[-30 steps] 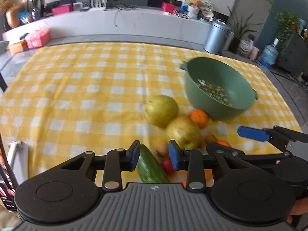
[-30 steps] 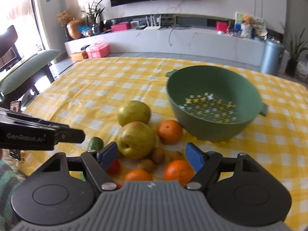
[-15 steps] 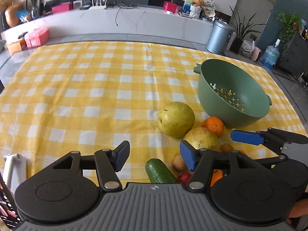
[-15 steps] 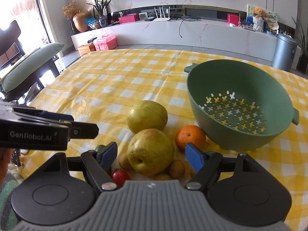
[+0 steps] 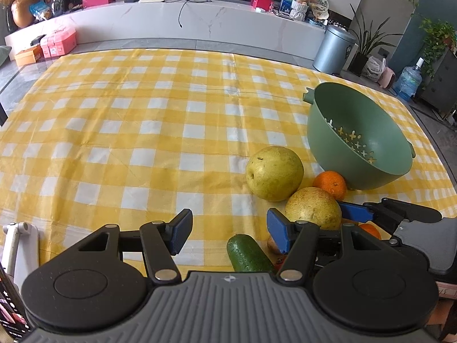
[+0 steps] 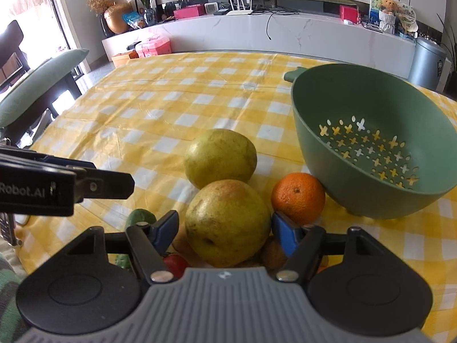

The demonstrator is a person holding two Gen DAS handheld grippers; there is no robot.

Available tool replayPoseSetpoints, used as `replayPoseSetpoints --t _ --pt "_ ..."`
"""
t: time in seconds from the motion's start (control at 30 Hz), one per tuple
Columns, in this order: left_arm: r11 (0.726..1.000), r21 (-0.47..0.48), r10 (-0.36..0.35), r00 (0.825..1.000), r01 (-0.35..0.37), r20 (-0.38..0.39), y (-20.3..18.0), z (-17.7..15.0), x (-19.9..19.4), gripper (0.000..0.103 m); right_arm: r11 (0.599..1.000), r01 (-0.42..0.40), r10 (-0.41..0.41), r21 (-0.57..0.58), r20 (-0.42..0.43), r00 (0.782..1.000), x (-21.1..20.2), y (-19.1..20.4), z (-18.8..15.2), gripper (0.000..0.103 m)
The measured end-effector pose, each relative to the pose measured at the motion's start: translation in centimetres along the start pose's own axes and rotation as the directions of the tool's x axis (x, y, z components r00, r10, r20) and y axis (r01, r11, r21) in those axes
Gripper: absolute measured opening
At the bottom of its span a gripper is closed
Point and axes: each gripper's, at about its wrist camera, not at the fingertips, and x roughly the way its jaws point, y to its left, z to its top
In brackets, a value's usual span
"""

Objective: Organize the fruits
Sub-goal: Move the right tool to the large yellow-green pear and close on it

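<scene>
A pile of fruit lies on the yellow checked tablecloth (image 5: 142, 131) beside an empty green colander bowl (image 6: 368, 143). Two yellow-green pears (image 6: 220, 157) (image 6: 228, 223), an orange (image 6: 298, 197), a green cucumber (image 5: 247, 253), a small red fruit (image 6: 175, 264) and small brown fruits (image 6: 272, 254) make up the pile. My right gripper (image 6: 224, 227) is open, its jaws on either side of the nearer pear. My left gripper (image 5: 228, 230) is open and empty, just above the cucumber's end. The bowl also shows in the left wrist view (image 5: 357, 140).
A white stand (image 5: 17, 245) sits at the table's near left edge. A green-cushioned chair (image 6: 37, 85) stands left of the table. A metal bin (image 5: 332, 50) and a white counter (image 5: 200, 23) lie beyond the far edge.
My left gripper has opened and drawn back left off the cucumber. My right gripper has moved forward so its open jaws now flank the nearer pear.
</scene>
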Motion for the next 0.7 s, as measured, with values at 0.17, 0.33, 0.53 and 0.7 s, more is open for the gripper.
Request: replayPoseSetpoints --t 0.17,0.33,0.53,0.7 --pt "1.000 -0.016 -0.006 1.000 0.006 -0.003 0.1 0.3 0.3 0.070 1.000 0.003 -0.003 -0.002 0.003 1.000 0.2 -0.1 0.0 0.063" --pt "1.000 -0.016 -0.013 1.000 0.013 0.009 0.1 0.5 -0.1 0.070 1.000 0.001 -0.001 0.002 0.005 1.000 0.0 -0.2 0.0 0.063" --pt "0.999 -0.029 -0.016 0.999 0.017 0.030 0.2 1.0 -0.7 0.070 1.000 0.002 -0.002 0.012 0.027 1.000 -1.6 -0.7 0.3 0.063" --pt "0.996 -0.060 -0.062 0.997 0.065 0.042 0.2 1.0 -0.6 0.070 1.000 -0.003 0.002 0.023 0.074 0.997 -4.0 -1.3 0.7 0.063"
